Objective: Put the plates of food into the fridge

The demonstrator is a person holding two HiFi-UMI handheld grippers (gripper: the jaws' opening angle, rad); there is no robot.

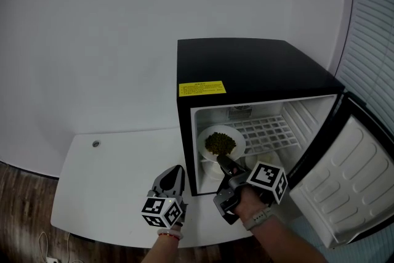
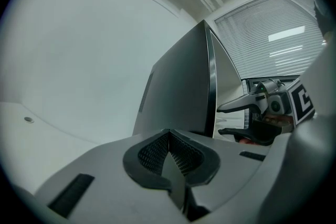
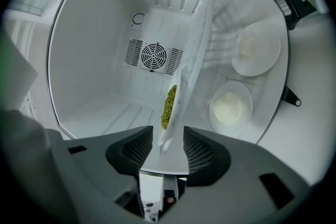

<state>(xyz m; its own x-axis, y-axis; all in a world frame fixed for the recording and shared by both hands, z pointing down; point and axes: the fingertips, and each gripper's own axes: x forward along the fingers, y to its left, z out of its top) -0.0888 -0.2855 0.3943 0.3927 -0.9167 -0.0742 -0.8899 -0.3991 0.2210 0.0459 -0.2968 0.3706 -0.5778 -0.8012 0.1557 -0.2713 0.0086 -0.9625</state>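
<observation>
left gripper (image 2: pixel 169 143): jaws together | right gripper (image 3: pixel 167 132): jaws apart | round white plate (image 1: pixel 241 141), probably ceramic

Setting: office-type room.

Indicators:
- A black mini fridge (image 1: pixel 258 68) stands on a white desk-style table (image 1: pixel 111 194), not in fitted cabinetry.
- The tabletop has a round cable grommet (image 1: pixel 96 144).
- A plain white wall (image 1: pixel 123 21) stands behind the table.
- Slatted blinds (image 1: pixel 372 28) cover the window at right.
- The floor (image 1: pixel 24 194) is dark and wood-patterned, and a white cable (image 1: pixel 44 244) lies on it.
</observation>
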